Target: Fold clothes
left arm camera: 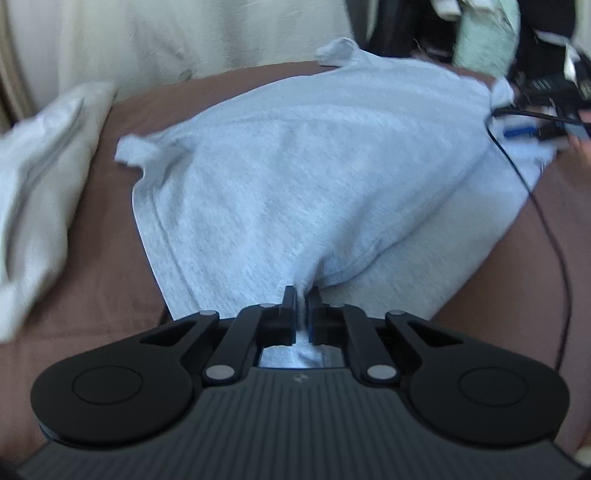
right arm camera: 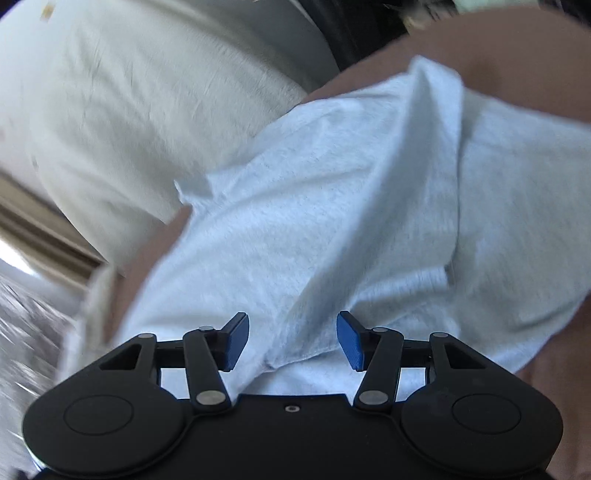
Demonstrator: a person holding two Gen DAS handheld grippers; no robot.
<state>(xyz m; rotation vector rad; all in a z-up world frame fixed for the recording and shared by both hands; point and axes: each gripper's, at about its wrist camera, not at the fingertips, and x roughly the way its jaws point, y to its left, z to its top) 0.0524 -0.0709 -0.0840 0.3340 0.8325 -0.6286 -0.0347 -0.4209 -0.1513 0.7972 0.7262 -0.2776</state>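
A light grey garment (left arm camera: 295,155) lies spread on a brown bed cover (left arm camera: 110,258). My left gripper (left arm camera: 303,306) is shut on a bunched edge of the garment at its near side. In the right wrist view the same grey garment (right arm camera: 332,221) fills the middle, creased and partly lifted. My right gripper (right arm camera: 291,339) is open, its blue pads (right arm camera: 236,339) standing apart on either side of a fold of the cloth, not closed on it. The right gripper also shows at the far right of the left wrist view (left arm camera: 546,125), by the garment's far corner.
A pale folded cloth or pillow (left arm camera: 40,184) lies at the left of the bed. A black cable (left arm camera: 543,229) trails over the garment's right side. A white wall or bedding (right arm camera: 147,110) stands behind. Dark clutter (left arm camera: 480,33) sits at the far right.
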